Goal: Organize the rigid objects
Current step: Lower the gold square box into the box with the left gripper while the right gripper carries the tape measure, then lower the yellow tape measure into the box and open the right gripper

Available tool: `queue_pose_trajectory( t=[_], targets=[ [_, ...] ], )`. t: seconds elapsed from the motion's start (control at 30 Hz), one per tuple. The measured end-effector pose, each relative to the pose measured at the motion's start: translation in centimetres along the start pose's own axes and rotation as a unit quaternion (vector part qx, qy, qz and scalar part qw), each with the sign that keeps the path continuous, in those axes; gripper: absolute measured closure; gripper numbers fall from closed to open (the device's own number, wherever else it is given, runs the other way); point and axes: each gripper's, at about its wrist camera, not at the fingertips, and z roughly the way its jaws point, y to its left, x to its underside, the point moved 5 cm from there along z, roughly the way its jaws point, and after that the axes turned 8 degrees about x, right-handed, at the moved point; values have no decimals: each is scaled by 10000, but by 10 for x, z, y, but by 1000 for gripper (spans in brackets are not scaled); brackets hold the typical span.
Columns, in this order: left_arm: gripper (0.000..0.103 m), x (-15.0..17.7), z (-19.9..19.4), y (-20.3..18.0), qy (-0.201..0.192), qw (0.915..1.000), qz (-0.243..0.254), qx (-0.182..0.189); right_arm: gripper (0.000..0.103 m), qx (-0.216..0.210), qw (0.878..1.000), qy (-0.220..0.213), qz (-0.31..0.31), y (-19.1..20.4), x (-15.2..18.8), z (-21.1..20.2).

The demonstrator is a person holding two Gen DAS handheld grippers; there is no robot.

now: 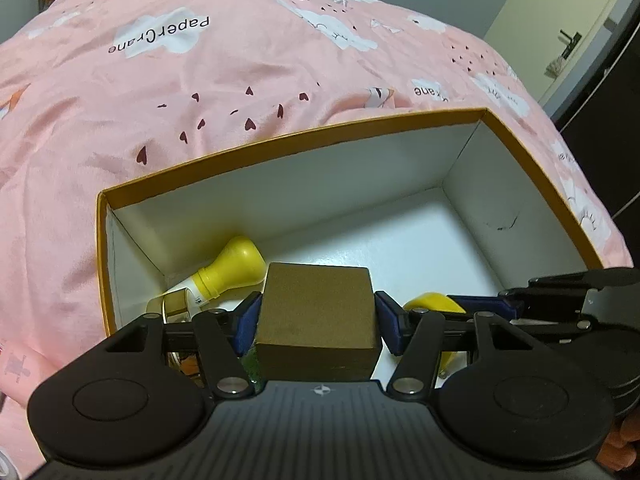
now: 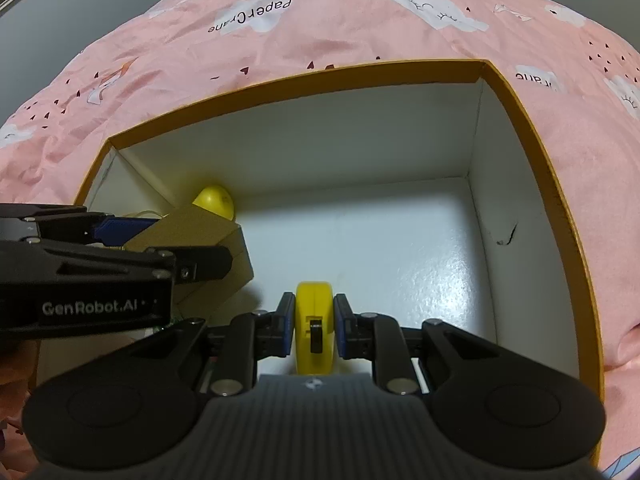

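My left gripper (image 1: pixel 317 314) is shut on a brown cardboard box (image 1: pixel 316 312) and holds it inside the orange-rimmed storage box (image 1: pixel 280 140), near its left end. In the right wrist view the brown box (image 2: pixel 208 232) and the left gripper (image 2: pixel 160 248) show at the left. My right gripper (image 2: pixel 314 322) is shut on a yellow tape measure (image 2: pixel 314 320) over the white floor of the storage box (image 2: pixel 520 120). The tape measure (image 1: pixel 434 304) and the right gripper (image 1: pixel 480 306) show in the left wrist view. A yellow-capped bottle (image 1: pixel 232 270) lies in the far-left corner.
A roll of gold tape (image 1: pixel 176 306) lies by the bottle. The storage box rests on a pink printed bedspread (image 1: pixel 200 100). The box's right wall has a small dark tear (image 2: pixel 506 236). A door (image 1: pixel 568 20) stands at the far right.
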Motion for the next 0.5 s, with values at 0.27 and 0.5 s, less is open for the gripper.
queue_pose_trajectory(
  t=[0.27,0.5],
  targets=[
    [20,-2,-14,0,-295,9995,-14,92,85,53,10000,22,-31,4,0,0],
    [20,-3,-33,0,-566,9984,-34,-7,84,-215,9997,121,49,11,0,-2]
  ],
)
